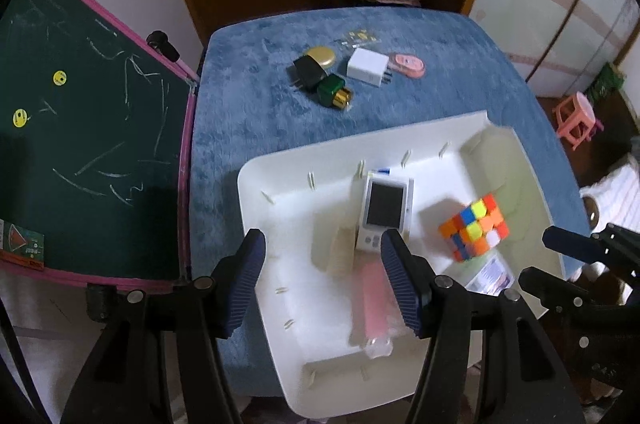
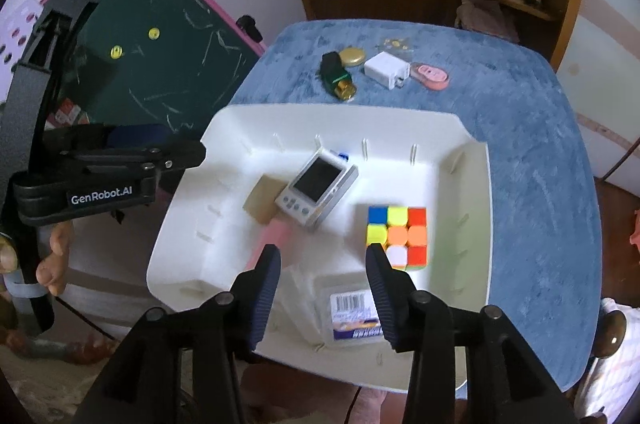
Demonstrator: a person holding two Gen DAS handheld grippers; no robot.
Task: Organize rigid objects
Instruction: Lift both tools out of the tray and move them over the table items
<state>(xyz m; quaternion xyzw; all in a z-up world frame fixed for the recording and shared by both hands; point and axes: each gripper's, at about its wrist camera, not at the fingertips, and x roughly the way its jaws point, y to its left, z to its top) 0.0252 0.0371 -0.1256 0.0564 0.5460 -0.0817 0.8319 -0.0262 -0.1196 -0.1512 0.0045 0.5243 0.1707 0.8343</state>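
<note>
A table covered in fuzzy blue fabric carries everything, and the landmark on it is the large white plastic bin with slotted inner walls, which takes up the near half of the tabletop. Left of the bin, off the table, stands a green chalkboard with a pink frame. Inside the bin, toward its right side, sits a multicoloured puzzle cube; near the bin's middle lies a white handheld device with a dark screen, tilted, with a tan wooden block touching its left edge and a long pink bar running from the block toward the bin's near wall. At the bin's near wall lies a clear flat packet with a barcode label. Beyond the bin's far wall, on the bare fabric, a small cluster rests well apart from it: a white cube-shaped plug charger, a black plug adapter, a green-and-gold bottle lying on its side, a round gold lid, a pink oval tape dispenser and a small clear sticker sheet. The left gripper hovers over the bin's left part, fingers spread wide and empty; the right gripper hangs over the bin's near edge, likewise released and holding nothing.
</note>
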